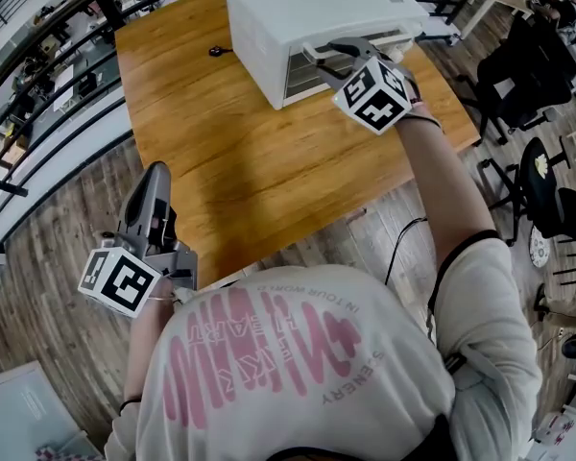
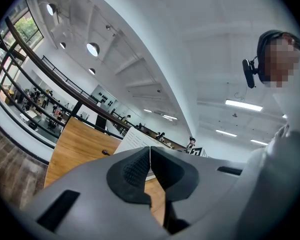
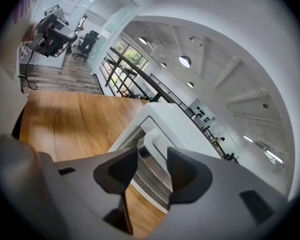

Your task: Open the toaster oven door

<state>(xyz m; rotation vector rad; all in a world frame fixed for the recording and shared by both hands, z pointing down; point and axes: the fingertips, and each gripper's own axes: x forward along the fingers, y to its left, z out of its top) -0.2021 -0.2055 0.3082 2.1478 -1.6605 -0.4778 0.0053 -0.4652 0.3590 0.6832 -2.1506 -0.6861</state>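
White toaster oven [image 1: 307, 17] sits at the far edge of the wooden surface [image 1: 221, 142]. Right hand-held gripper [image 3: 152, 153] is at its door handle [image 3: 156, 141]: jaws apart, the handle between them, unpinched. Left hand-held gripper [image 2: 150, 151] hangs off the near edge, jaws together, empty.

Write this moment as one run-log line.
right tongs: open, at white bar handle of white box-shaped toaster oven | left tongs: shut, empty
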